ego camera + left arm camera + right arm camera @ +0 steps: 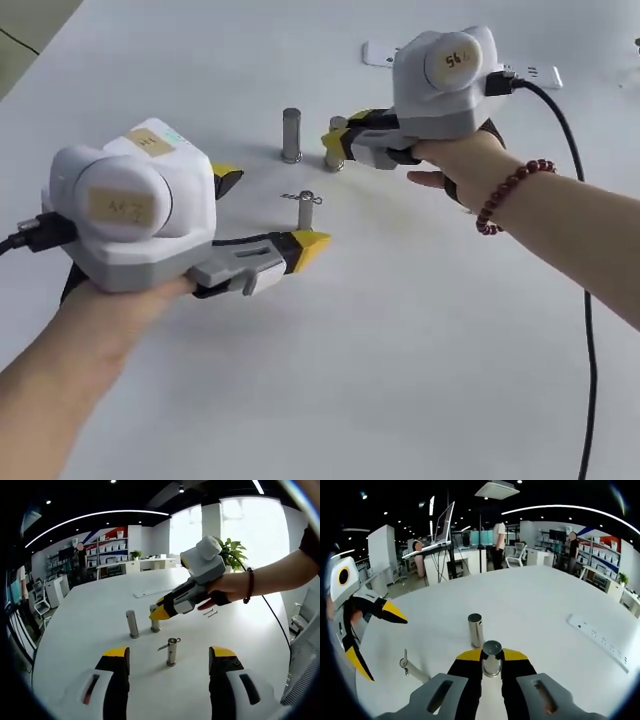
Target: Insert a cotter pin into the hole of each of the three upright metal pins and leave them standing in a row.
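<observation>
Three metal pins stand on the white table. The nearest pin carries a cotter pin through its hole. It stands just beyond the open jaws of my left gripper, between the yellow tips in the left gripper view, untouched. My right gripper is shut on the middle pin, which stays upright on the table. A bare third pin stands just left of it. Two loose cotter pins lie behind the right gripper.
A white power strip lies at the table's far edge. A black cable trails from the right gripper down the right side. A person's bare wrist wears a red bead bracelet. People and office desks stand far behind.
</observation>
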A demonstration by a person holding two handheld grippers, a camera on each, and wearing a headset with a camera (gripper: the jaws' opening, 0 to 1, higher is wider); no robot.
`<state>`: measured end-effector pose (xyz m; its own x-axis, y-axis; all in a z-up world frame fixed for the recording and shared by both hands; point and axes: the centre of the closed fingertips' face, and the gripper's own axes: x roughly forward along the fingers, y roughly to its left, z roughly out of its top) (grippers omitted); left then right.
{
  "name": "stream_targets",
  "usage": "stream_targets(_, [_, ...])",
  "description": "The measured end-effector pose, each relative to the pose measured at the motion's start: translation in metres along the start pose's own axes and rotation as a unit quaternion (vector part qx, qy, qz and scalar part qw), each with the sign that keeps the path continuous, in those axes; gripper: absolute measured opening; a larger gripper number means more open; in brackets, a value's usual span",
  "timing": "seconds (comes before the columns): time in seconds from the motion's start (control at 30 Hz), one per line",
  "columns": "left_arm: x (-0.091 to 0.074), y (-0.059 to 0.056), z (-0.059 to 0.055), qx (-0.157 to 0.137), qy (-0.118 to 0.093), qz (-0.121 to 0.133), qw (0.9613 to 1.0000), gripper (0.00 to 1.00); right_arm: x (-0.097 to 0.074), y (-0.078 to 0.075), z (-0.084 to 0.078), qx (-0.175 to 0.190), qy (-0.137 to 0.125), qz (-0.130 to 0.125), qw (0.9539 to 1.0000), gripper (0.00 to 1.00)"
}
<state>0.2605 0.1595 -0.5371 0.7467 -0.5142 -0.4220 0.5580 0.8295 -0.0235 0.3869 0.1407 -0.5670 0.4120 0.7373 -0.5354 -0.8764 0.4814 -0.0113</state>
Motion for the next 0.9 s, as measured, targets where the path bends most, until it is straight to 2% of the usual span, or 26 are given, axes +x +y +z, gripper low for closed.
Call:
stream_targets(0.1, [-0.001, -0.001, 0.002, 0.002, -0.002, 0.001, 1.0, 0.64, -0.009, 0.004, -0.001, -0.002, -0.001, 0.001, 1.0, 0.08])
stream_targets(0.23, [-0.002, -0.003, 0.001, 0.003, -0.001, 0.002, 1.0, 0.64, -0.021, 0.01, -0.008, -0.022, 0.009, 0.0, 0.9997, 0.08])
stream_targets(0.5, [-0.008, -0.006, 0.003, 0.006, -0.001, 0.006, 1.0, 0.64, -0.04, 0.025, -0.022, -0.011, 0.01, 0.0, 0.9999, 0.08])
stream_targets(0.7, [-0.011, -0.01, 0.001, 0.006, 0.002, 0.005, 1.0, 0.64, -0.054, 0.036, -0.03, -0.008, 0.01, -0.008, 0.9999, 0.08])
stream_targets(0.77, [-0.011, -0.011, 0.0, 0.006, 0.003, 0.005, 1.0, 0.64, -0.059, 0.036, -0.034, -0.006, 0.014, -0.017, 0.9998, 0.08])
stream_targets(0.9, [-0.011, -0.014, 0.001, 0.007, 0.001, 0.004, 1.0, 0.64, -0.066, 0.044, -0.04, 0.002, 0.019, -0.031, 0.9993, 0.08])
